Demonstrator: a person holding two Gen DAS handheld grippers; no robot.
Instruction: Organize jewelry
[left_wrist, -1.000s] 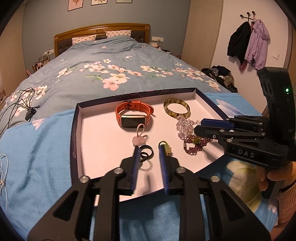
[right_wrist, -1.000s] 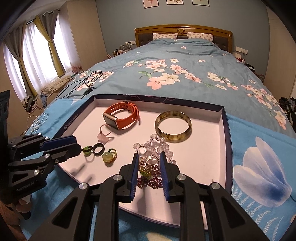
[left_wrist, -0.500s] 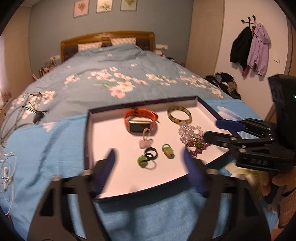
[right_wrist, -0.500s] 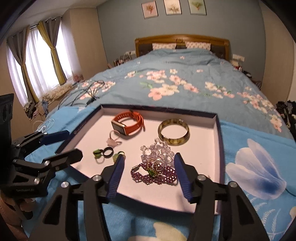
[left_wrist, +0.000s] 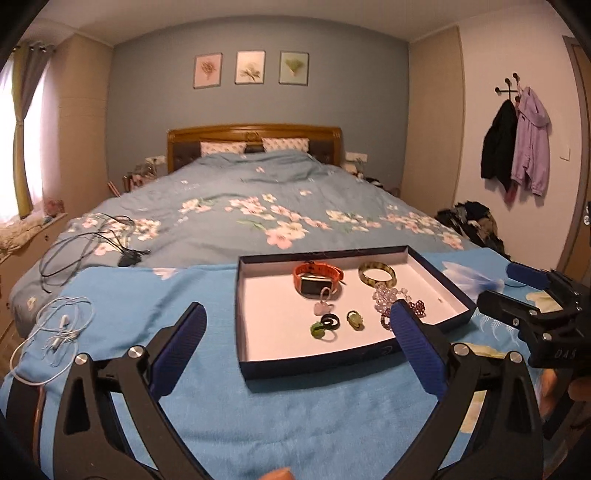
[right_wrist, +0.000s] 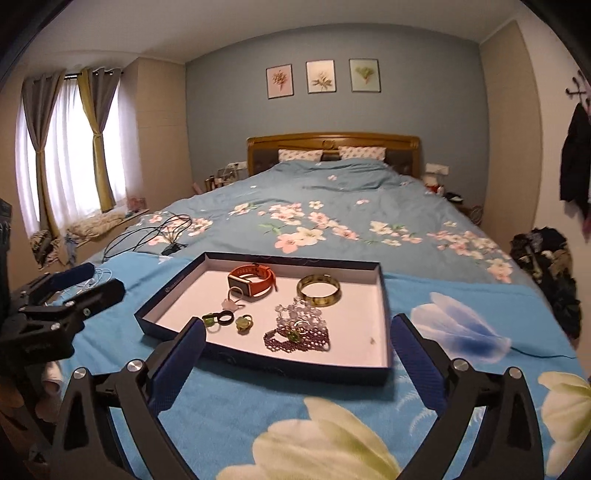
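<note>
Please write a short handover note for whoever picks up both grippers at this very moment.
Left gripper: open, empty, held short of the tray.
Right gripper: open, empty, likewise short of the tray.
All the jewelry lies in the tray on the bed: orange watch and green bangle at the back, pink charm, black ring and two green rings in front, clear bead bracelet partly overlapping the purple bead bracelet.
Done: everything is gathered in the tray.
Left: perhaps separate the two bead bracelets.
</note>
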